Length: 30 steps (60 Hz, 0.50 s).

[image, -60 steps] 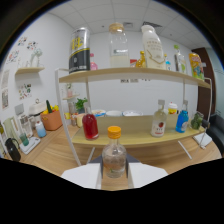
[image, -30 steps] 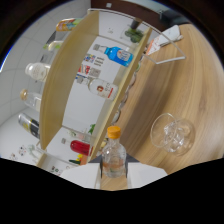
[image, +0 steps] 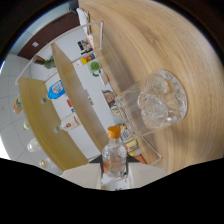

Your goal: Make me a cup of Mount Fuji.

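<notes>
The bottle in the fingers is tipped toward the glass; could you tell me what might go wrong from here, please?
1. The bottle, held between the fingers, shows an orange cap on its neck, so nothing may pour.
2. Its mouth sits short of the glass mug, so liquid could land on the wooden table.
3. The mug is packed with ice, so a fast pour may splash.

The bottle (image: 114, 156) looks like clear, glossy plastic with a smooth orange plastic cap (image: 114, 132). The glass (image: 161, 102) is transparent and shiny, and the ice (image: 155, 107) in it is wet-looking and lumpy. The table (image: 150, 40) is pale wood with fine grain and a matt, smooth finish. The shelves (image: 70, 90) show the same light wood.
</notes>
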{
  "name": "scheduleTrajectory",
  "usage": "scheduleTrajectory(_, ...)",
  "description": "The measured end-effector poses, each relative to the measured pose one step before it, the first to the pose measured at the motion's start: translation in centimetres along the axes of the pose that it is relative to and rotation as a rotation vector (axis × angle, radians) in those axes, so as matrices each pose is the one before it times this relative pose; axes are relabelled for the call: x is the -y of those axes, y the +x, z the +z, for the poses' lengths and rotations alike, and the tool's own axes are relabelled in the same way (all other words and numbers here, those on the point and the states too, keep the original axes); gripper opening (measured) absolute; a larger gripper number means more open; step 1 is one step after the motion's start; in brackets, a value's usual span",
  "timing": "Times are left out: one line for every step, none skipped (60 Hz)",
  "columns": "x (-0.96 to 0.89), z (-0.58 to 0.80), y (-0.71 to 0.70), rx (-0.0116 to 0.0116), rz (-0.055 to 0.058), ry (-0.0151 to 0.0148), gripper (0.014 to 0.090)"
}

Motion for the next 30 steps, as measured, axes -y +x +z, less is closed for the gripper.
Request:
scheduleTrajectory(-0.046,-0.031,-0.089,0.00430,0.0065,-0.00117,0.0343)
scheduleTrajectory(-0.047,-0.019,-0.062,0.00288,0.0048,-0.00131,0.0343)
scheduleTrajectory(-0.025,-0.007,-0.021,0.00076,0.0024,-0.00013,0.0343)
scheduleTrajectory(-0.017,-0.025,0.022,-0.00142,-0.0001,0.00033,0.0342)
scheduleTrajectory(-0.054,0.009,-0.012,-0.00116,0.0000,-0.00124,0.0343)
scheduleTrajectory(-0.046,-0.011,0.012,-0.00141,-0.0017,-0.00088,0.0342)
scheduleTrajectory(-0.061,-0.025,0.003,-0.00130,-0.0025,-0.00095,0.0343)
scheduleTrajectory(-0.034,-0.030,0.013,-0.00238,-0.0045,-0.00014,0.0342)
scheduleTrajectory(-0.058,-0.018,-0.021,-0.00300,-0.0085,0.00021,0.0344)
scheduleTrajectory(-0.071,-0.056,-0.049,-0.00359,-0.0140,0.00040,0.0344)
scheduleTrajectory(-0.059,-0.053,-0.097,-0.00358,-0.0196,0.00145,0.0342)
scheduleTrajectory(-0.072,-0.042,-0.141,-0.00372,-0.0245,0.00161,0.0343)
scheduleTrajectory(-0.112,-0.053,-0.148,-0.00513,-0.0303,0.00113,0.0343)
scheduleTrajectory(-0.181,0.018,-0.237,-0.00623,-0.0330,0.00303,0.0344)
scheduleTrajectory(-0.200,-0.054,-0.219,-0.00611,-0.0421,-0.00054,0.0344)
scheduleTrajectory(-0.200,-0.049,-0.292,-0.00554,-0.0468,-0.00070,0.0343)
scheduleTrajectory(-0.203,-0.038,-0.352,-0.00419,-0.0502,-0.00094,0.0344)
scheduleTrajectory(-0.183,-0.043,-0.367,-0.00426,-0.0525,-0.00075,0.0343)
scheduleTrajectory(-0.123,-0.011,-0.354,-0.00536,-0.0544,0.00055,0.0344)
scheduleTrajectory(-0.102,-0.031,-0.433,-0.00505,-0.0565,0.00143,0.0345)
scheduleTrajectory(-0.114,-0.020,-0.658,-0.00204,-0.0548,0.00320,0.0344)
scheduleTrajectory(-0.046,-0.214,-0.722,0.00141,-0.0509,-0.00528,0.0344)
scheduleTrajectory(-0.051,-0.013,-0.529,-0.00027,-0.0554,0.00290,0.0345)
scheduleTrajectory(-0.031,-0.007,-0.504,-0.00150,-0.0543,0.00382,0.0346)
scheduleTrajectory(0.013,0.000,-0.537,-0.00130,-0.0543,0.00470,0.0347)
scheduleTrajectory(0.029,-0.003,-0.609,0.00160,-0.0543,0.00542,0.0347)
scheduleTrajectory(0.046,-0.034,-0.652,0.00442,-0.0537,0.00665,0.0347)
scheduleTrajectory(0.052,-0.030,-0.627,0.00351,-0.0529,0.00776,0.0347)
scheduleTrajectory(0.054,-0.031,-0.567,0.00066,-0.0554,0.00739,0.0347)
scheduleTrajectory(-0.068,0.148,-0.599,-0.00402,-0.0582,0.01174,0.0348)
